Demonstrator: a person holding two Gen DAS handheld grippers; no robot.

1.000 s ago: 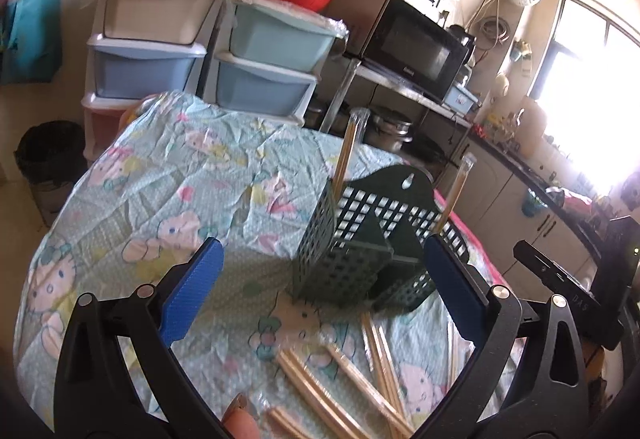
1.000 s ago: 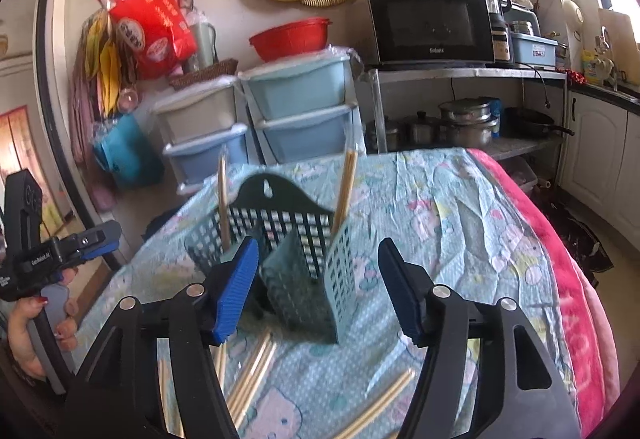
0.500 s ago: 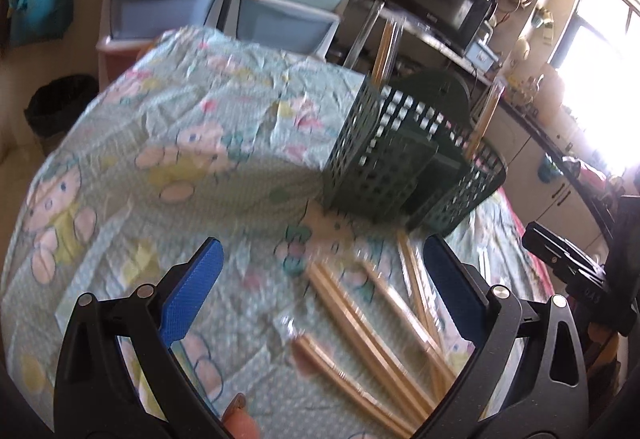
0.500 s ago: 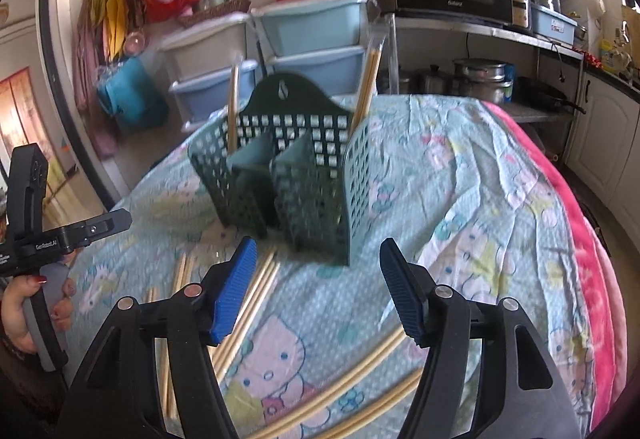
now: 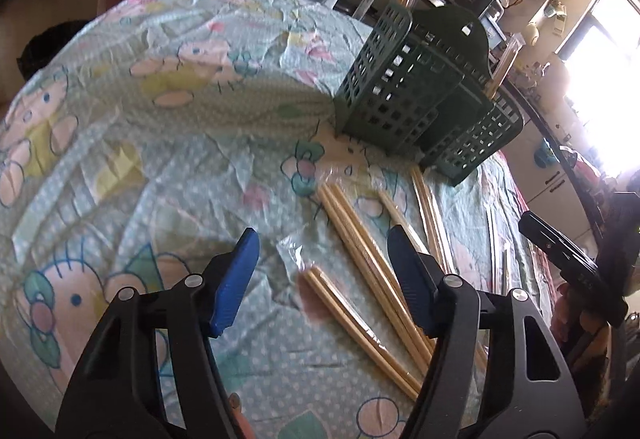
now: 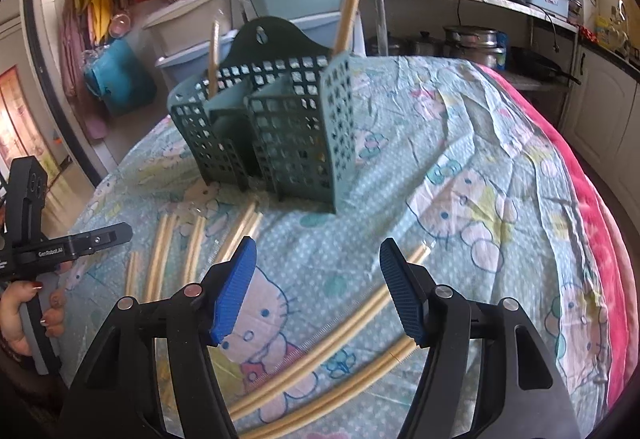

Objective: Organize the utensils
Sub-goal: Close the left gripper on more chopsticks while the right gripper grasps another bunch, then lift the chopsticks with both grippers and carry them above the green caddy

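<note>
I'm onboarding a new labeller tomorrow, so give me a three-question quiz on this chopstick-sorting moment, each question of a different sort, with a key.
1. True or false: the green caddy already has chopsticks standing in it.
2. Multiple choice: what lies between the left gripper fingers? A) a spoon B) wrapped chopsticks on the tablecloth C) nothing but bare wood
3. Fill in: the two long chopsticks nearest the right gripper lie ____ on the cloth, not standing.

Key: 1 true, two sets stick up from its back corners. 2 B; the jaws have just been closing, pads not yet on the sticks. 3 flat.
</note>
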